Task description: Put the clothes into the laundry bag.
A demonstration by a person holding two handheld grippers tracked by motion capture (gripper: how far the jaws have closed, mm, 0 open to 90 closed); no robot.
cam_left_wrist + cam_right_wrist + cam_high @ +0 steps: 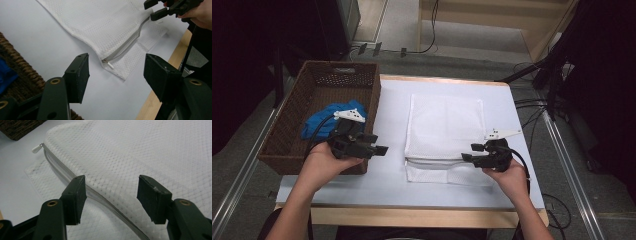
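**Desk:** Left gripper point(379, 148) first — what is it doing?

**Photographer:** Jaws parted and empty, hovering over the white table point(392, 175) beside the near corner of the wicker basket point(287, 155). In the left gripper view its two black pads frame the zipper pull point(110, 65), a small white tab at the near left corner of the mesh laundry bag point(444, 125), but they are well short of it.

**Desk:** And the right gripper point(468, 152)?

**Photographer:** Also spread and holding nothing. It sits low at the bag's near right corner, and the right gripper view shows the grey zipper track point(75, 178) running between its pads, the mesh swelling up just behind.

**Desk:** Where does the bag lie?

**Photographer:** Flat in the middle of the table, zipper along the near edge, closed as far as I can tell. A blue cloth point(329, 120) is bunched in the basket to the left.

**Desk:** So the step in hand?

**Photographer:** My reading: open the bag. To do it well, the right gripper should pinch the mesh beside the track and keep it taut, so the fabric does not drag along. The left should come down on the tab squarely, close on the tab alone and not the mesh under it, then draw it along the track's line, level with the table, not upward.
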